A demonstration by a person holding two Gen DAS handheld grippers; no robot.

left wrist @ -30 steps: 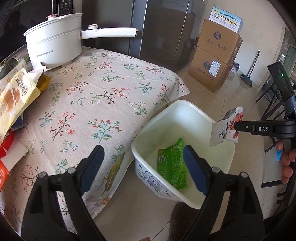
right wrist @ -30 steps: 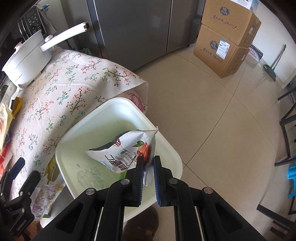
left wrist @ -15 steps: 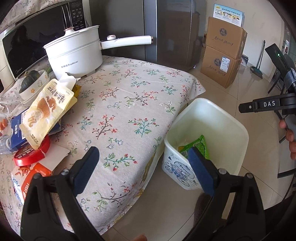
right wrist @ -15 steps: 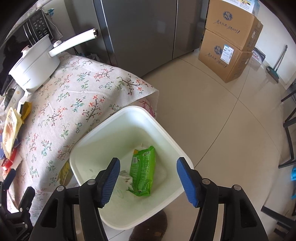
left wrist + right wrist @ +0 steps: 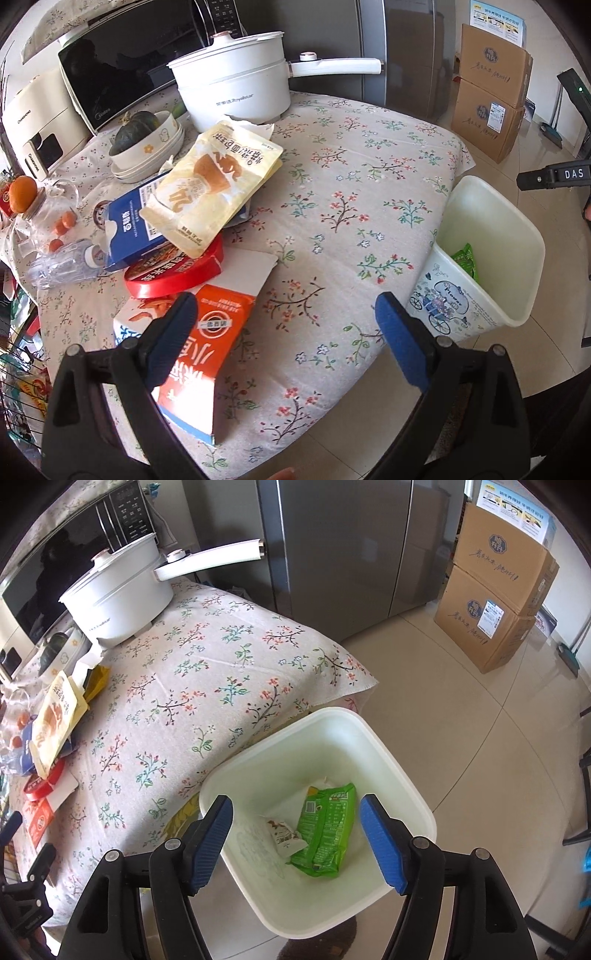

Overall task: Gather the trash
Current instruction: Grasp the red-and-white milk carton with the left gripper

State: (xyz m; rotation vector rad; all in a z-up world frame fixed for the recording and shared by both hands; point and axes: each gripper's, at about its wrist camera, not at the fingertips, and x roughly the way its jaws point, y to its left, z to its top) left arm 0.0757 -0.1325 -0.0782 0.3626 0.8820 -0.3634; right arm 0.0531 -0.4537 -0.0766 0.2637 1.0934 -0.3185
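Observation:
A white bin [image 5: 388,753] stands on the floor against the table's corner. In it lie a green wrapper [image 5: 327,830] and a small white snack packet [image 5: 282,834]. My right gripper [image 5: 295,805] hovers above the bin; its jaws are opening, with nothing between them. My left gripper [image 5: 284,306] is open and empty over the floral tablecloth [image 5: 351,206], just right of an orange-and-white box [image 5: 207,343]. Beyond the box are piled a red round lid [image 5: 173,273], a yellow pouch [image 5: 210,188], a blue carton [image 5: 129,225] and a clear bottle [image 5: 62,262].
A white pot [image 5: 236,88] with a long handle, a microwave [image 5: 122,70] and a bowl holding a squash [image 5: 144,144] stand at the table's back. Behind them is a grey fridge [image 5: 332,546]. Stacked cardboard boxes [image 5: 495,602] sit on the tiled floor.
The right gripper opened and the white packet it held now lies in the bin. The left gripper swung away from the bin, back over the table towards the pile.

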